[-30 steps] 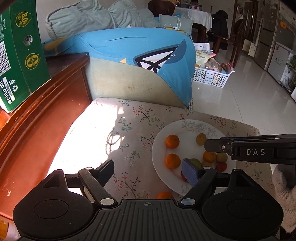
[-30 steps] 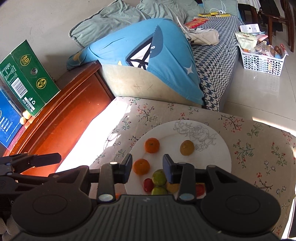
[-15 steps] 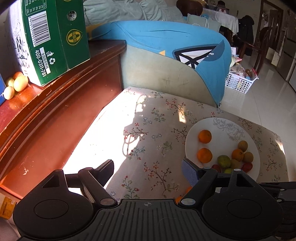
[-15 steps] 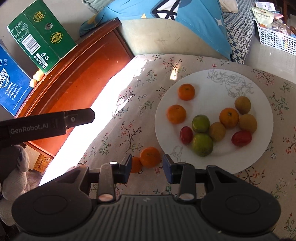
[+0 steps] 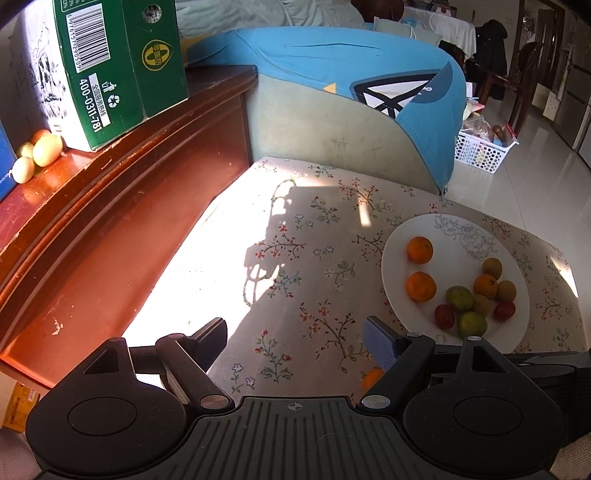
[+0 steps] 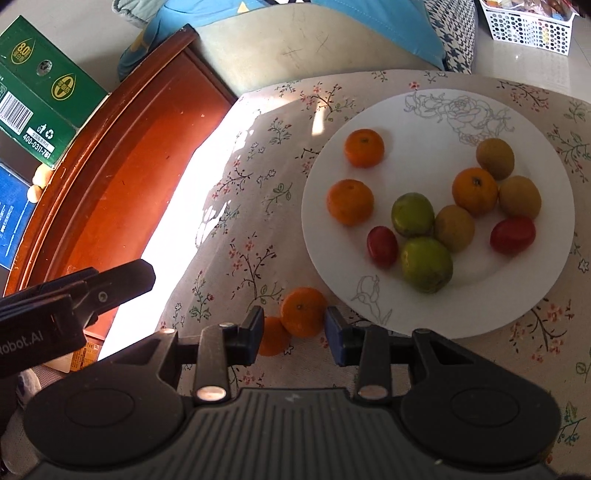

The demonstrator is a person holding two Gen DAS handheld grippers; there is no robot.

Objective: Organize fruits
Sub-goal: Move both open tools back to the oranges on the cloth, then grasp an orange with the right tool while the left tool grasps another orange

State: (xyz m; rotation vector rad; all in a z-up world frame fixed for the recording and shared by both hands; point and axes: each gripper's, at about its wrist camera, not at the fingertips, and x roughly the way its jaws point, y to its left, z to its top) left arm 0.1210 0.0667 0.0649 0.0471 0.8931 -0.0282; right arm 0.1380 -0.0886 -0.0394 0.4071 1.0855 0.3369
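A green printed cardboard box (image 5: 122, 62) is stood on a polished reddish wooden cabinet (image 5: 110, 229) (a blue carton partly hidden beside it), with a white perforated plastic basket (image 5: 484, 151) set on the pale floor.

A second orange (image 6: 272, 336) at seven o'clock of the plate (image 6: 546, 280) is half hidden behind the right gripper's finger (image 6: 252, 334); the green box (image 5: 122, 62) is cut off at the top edge; basket (image 6: 532, 26) contents are too small to tell.
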